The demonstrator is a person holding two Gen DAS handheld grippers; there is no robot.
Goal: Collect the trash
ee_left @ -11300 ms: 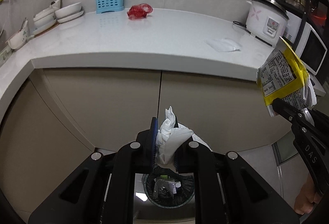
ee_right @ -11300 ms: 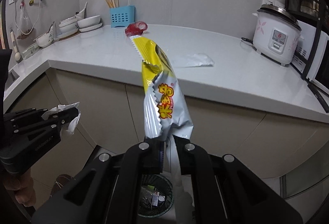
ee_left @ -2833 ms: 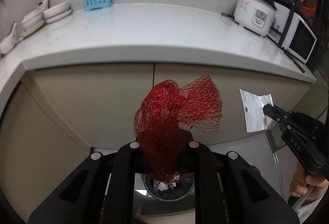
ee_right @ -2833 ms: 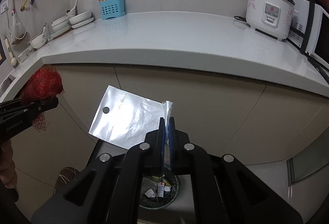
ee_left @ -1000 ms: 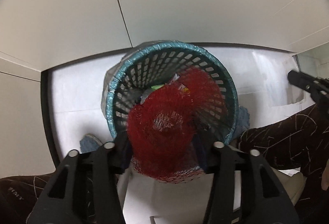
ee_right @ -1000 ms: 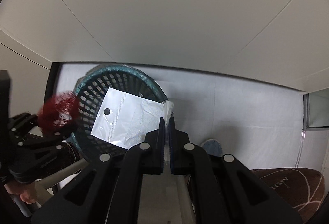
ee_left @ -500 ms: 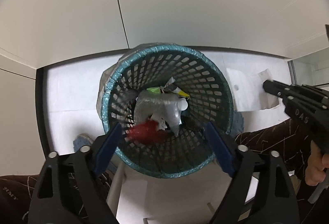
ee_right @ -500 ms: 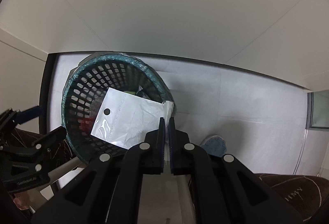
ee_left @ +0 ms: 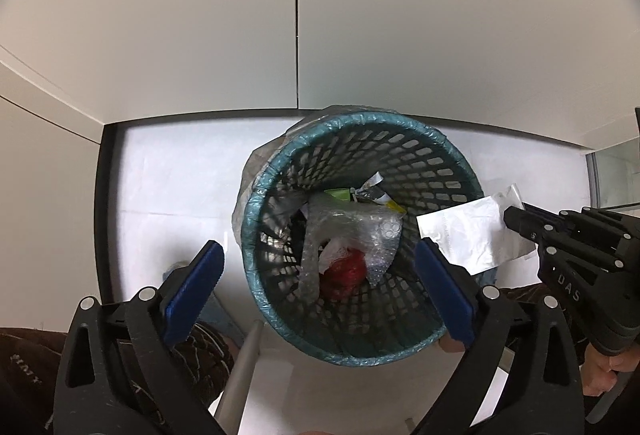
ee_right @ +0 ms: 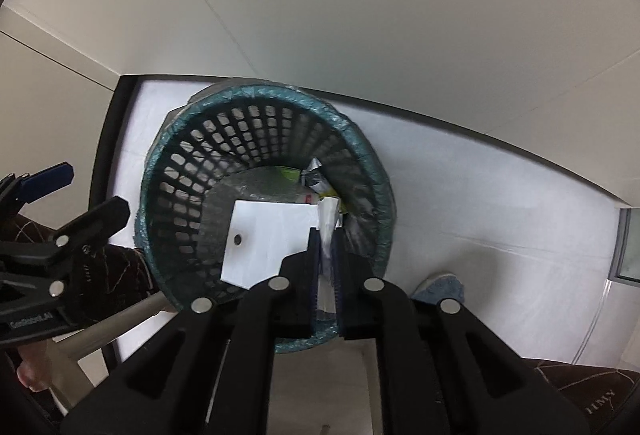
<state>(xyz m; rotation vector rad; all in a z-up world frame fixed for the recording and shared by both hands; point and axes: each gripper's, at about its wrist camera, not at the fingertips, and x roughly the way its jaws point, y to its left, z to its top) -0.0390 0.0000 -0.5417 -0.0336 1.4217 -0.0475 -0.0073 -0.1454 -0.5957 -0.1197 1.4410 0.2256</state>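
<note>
The clear plastic bag (ee_right: 272, 239) is located at the centre of the right wrist view, hanging over the open mouth of the teal waste basket (ee_right: 360, 139). Its bunched corner is seated between the fingers of the right gripper (ee_right: 325, 247), and the flat sheet extends from that corner toward the left of the frame, so that its long axis runs roughly crosswise to the fingers. The right fingers are parting at this moment, by a narrow gap only; the corner is still lodged between them, and a full release is judged not yet complete. In the left wrist view the same bag (ee_left: 468, 235) is seen at the right edge of the basket rim (ee_left: 256, 195), partly outside it.

The left gripper (ee_left: 320, 275) is positioned directly above the basket, its blue-padded fingers (ee_left: 192, 291) spread wide and still opening, with nothing between them. The red mesh net (ee_left: 344, 273) lies at the basket bottom among crumpled plastic wrap (ee_left: 352, 227).

The right hand is the nearer to the bag. Because the sheet overlaps the rim, a drop clear of the rim is judged uncertain unless the release is made further inward.
</note>
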